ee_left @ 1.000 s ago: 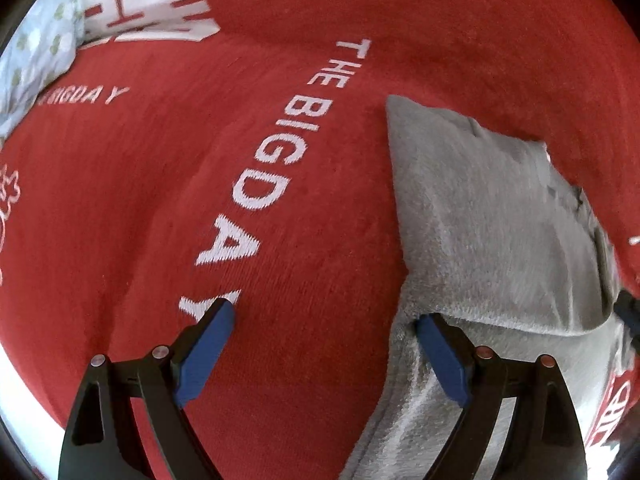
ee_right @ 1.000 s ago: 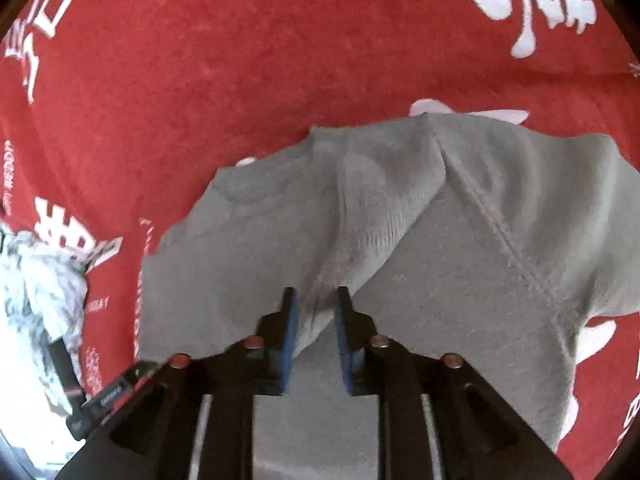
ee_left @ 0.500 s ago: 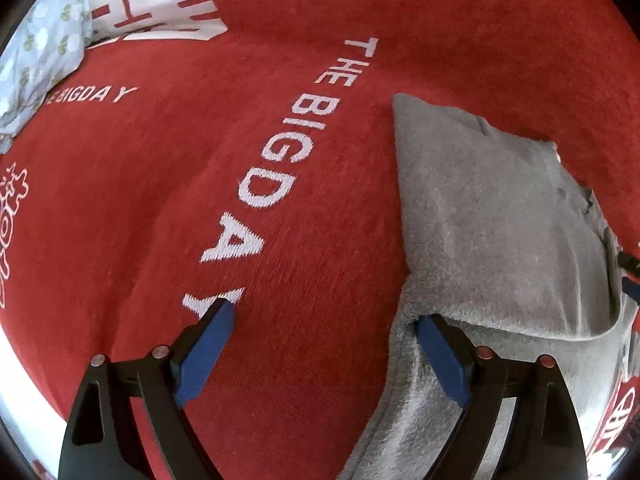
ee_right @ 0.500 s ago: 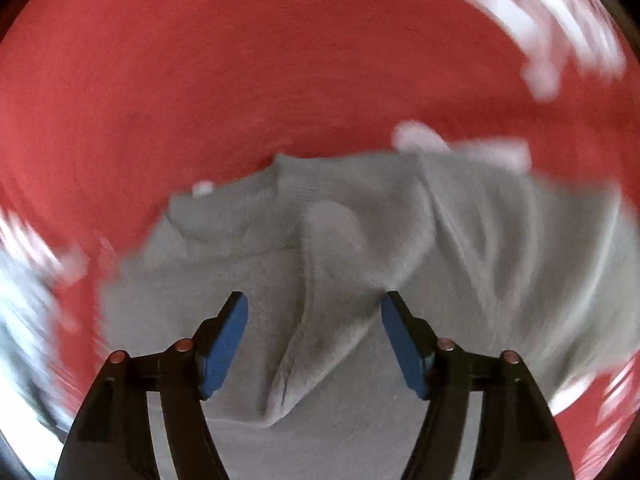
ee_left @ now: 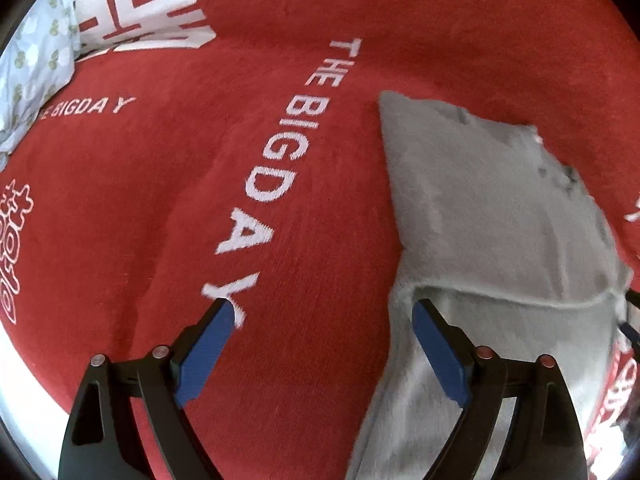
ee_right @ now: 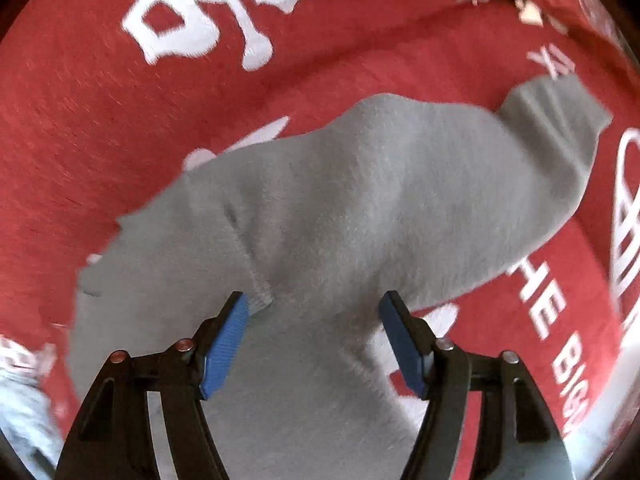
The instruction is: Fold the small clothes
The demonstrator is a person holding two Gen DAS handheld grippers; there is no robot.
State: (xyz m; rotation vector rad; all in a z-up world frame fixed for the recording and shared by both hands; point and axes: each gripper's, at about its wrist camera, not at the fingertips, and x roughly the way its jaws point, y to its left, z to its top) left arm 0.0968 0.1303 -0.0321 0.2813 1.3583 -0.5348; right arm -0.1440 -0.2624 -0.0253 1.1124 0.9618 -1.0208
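With the right gripper spread and empty over the soft grey fleece garment, pinch the ribbed sleeve cuff far ahead-right, then fold inward; left gripper spread, idle.

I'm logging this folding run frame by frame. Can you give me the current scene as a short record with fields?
surface: red blanket with white lettering
garment: grey top, partly folded, one sleeve spread out
left tongs: open, over the garment's edge, holding nothing
right tongs: open above the garment, gripping nothing
other: patterned pale cloth at the blanket's edge

Garment lies on blanket; patterned cloth far left
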